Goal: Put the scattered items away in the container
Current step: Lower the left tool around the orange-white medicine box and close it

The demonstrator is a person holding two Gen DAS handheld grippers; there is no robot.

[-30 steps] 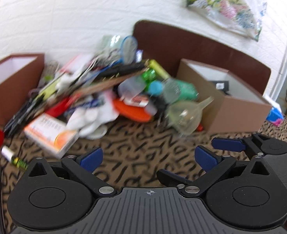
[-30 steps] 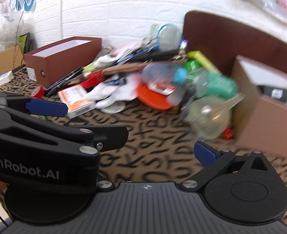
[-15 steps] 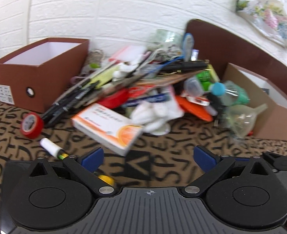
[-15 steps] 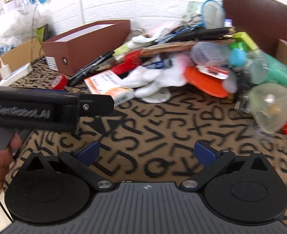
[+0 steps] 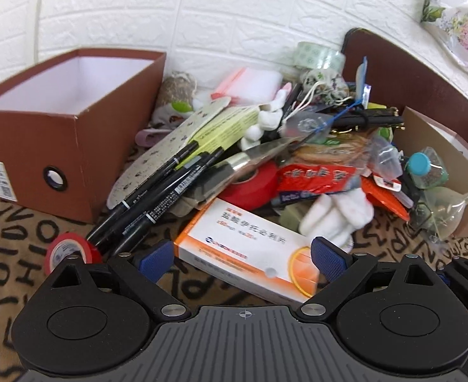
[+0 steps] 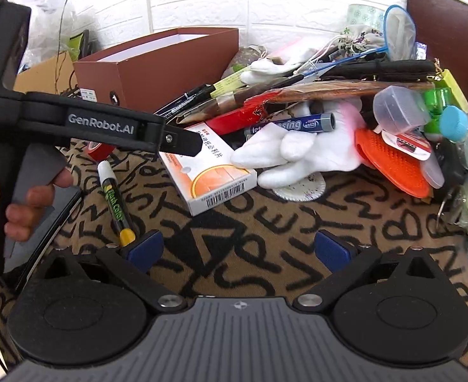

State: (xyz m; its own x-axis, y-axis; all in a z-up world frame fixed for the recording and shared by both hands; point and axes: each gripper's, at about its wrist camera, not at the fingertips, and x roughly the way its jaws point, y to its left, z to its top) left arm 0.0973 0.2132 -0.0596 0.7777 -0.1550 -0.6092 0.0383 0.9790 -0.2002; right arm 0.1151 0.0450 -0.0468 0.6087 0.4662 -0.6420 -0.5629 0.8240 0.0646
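Left gripper [image 5: 243, 256]: jaws released wide, having just narrowed slightly, poised over the white-and-orange medicine box [image 5: 245, 248] without touching it. Right gripper [image 6: 238, 250]: jaws released, empty, above bare patterned tabletop [image 6: 265, 222]. The box lies at the clutter's front edge, near the open brown container [image 5: 74, 146].

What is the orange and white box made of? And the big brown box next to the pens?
The orange and white box looks like thin, slightly glossy printed card: crisp folded edges, a barcode on its end. The brown box seems to be thicker matte cardboard, white inside, with a ringed hole, perhaps metal, in its front.
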